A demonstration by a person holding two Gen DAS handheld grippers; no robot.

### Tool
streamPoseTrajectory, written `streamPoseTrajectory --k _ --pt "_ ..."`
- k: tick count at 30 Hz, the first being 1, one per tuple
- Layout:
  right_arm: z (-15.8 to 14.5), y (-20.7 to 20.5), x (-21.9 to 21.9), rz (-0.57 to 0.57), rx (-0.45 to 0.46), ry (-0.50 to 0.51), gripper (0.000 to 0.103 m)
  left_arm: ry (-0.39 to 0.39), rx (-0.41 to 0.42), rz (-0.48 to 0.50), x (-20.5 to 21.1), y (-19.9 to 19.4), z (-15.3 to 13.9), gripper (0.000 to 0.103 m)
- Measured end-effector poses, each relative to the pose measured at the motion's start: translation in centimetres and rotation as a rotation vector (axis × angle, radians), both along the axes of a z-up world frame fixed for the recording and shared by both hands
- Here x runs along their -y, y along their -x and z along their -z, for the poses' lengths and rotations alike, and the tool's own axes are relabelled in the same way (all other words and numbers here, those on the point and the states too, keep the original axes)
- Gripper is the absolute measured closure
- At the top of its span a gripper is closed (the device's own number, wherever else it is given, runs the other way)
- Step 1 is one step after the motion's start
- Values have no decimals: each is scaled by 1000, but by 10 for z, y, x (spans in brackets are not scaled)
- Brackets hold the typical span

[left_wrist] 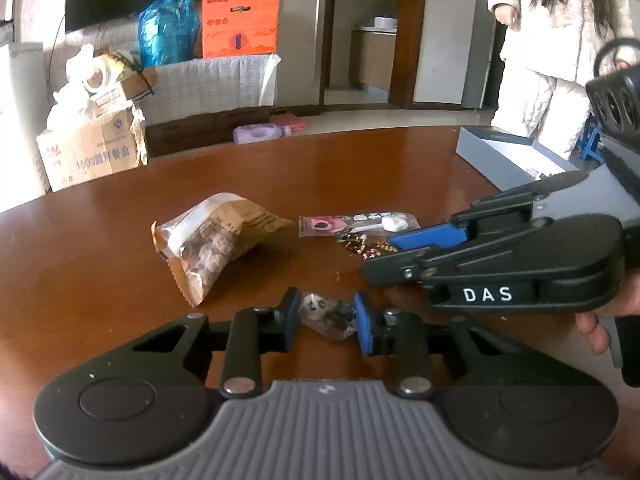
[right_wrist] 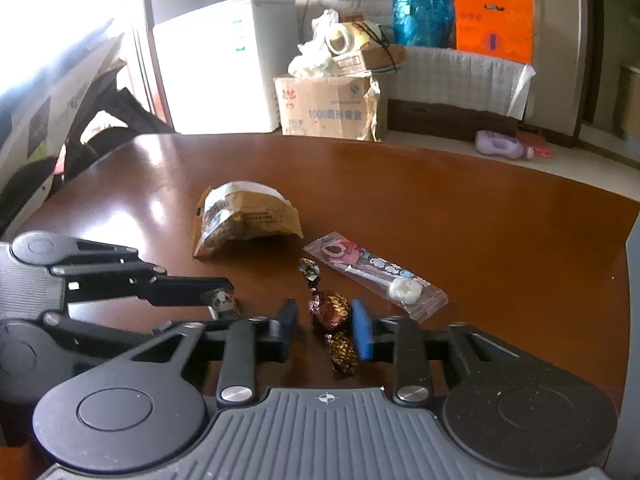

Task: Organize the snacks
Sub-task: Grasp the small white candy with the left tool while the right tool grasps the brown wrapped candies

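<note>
On the brown table [left_wrist: 120,280], my left gripper [left_wrist: 327,320] has its blue pads pressed on a small panda sweet in a clear wrapper [left_wrist: 326,312]. From the right wrist view that left gripper [right_wrist: 220,305] comes in from the left with the panda sweet [right_wrist: 222,300] at its tip. My right gripper [right_wrist: 325,330] is shut on a round red-and-gold foil chocolate [right_wrist: 330,312]. A gold foil sweet [right_wrist: 344,354] lies under its right finger, and a dark wrapped sweet [right_wrist: 310,272] lies just beyond. In the left wrist view the right gripper [left_wrist: 378,258] reaches in from the right.
A brown snack bag [left_wrist: 212,240] lies mid-table, with a pink lollipop packet [left_wrist: 356,224] to its right. An open grey box [left_wrist: 508,156] stands at the table's far right edge. A person in white [left_wrist: 560,40] stands behind it. Cardboard boxes [right_wrist: 328,108] stand on the floor.
</note>
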State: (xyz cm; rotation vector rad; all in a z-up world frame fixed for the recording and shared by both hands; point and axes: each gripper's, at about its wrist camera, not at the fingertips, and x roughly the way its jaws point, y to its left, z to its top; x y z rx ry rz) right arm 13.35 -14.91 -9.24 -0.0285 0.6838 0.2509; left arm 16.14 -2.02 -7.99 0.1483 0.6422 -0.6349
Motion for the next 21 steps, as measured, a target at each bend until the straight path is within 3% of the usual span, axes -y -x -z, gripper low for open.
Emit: streamPoseTrajectory --k 21 --pt "-14 15 -5 -31 2 18 78 -22 4 -60 -2 2 -4 77"
